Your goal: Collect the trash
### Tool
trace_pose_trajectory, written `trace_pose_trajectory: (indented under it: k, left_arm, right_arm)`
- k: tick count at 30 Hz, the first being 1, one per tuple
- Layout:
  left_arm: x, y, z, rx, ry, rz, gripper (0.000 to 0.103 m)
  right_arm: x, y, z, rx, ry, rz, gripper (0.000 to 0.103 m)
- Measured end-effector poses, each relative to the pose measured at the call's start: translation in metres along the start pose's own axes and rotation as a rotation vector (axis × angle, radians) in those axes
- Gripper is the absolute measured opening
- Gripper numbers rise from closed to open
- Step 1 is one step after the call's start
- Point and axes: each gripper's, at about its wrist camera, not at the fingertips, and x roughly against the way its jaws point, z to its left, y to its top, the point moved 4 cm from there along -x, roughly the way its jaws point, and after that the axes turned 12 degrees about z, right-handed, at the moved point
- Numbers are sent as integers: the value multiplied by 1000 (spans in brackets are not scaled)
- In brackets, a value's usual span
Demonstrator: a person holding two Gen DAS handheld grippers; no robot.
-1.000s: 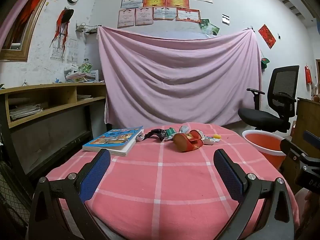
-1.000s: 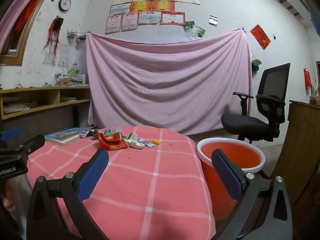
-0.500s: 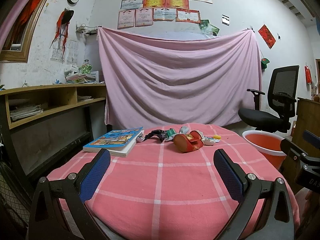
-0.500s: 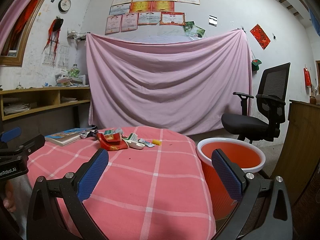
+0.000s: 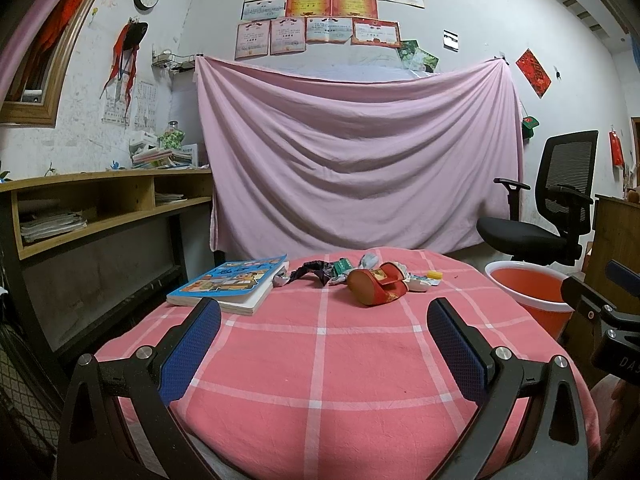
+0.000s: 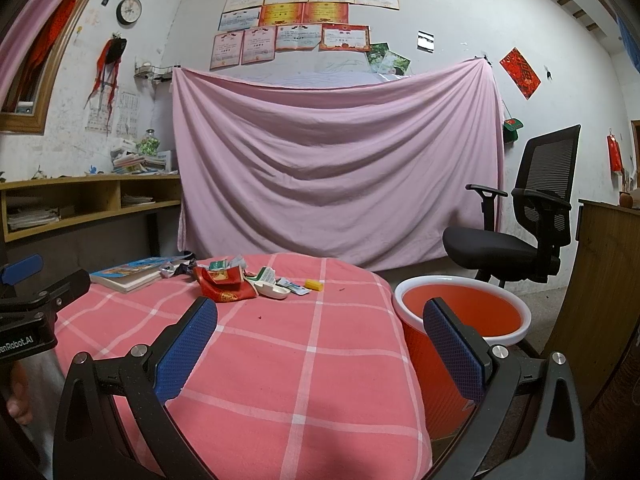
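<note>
The left gripper and right gripper hover above the near edge of the pink checked tablecloth, both with blue-padded jaws spread wide and empty. Farther across the cloth lies the trash: a crumpled red paper cup, black and green wrappers and a small yellow piece, beside a colourful softcover book. A red plastic bucket with a white rim stands just beside the table's right edge.
</note>
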Motion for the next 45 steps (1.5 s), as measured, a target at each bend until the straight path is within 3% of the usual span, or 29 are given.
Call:
trace_pose_trajectory:
  k: [45]
  left_arm:
    - [5,5,0,-4,1,-8,101]
  right_arm:
    - [0,0,-1,-4,1,-3,103]
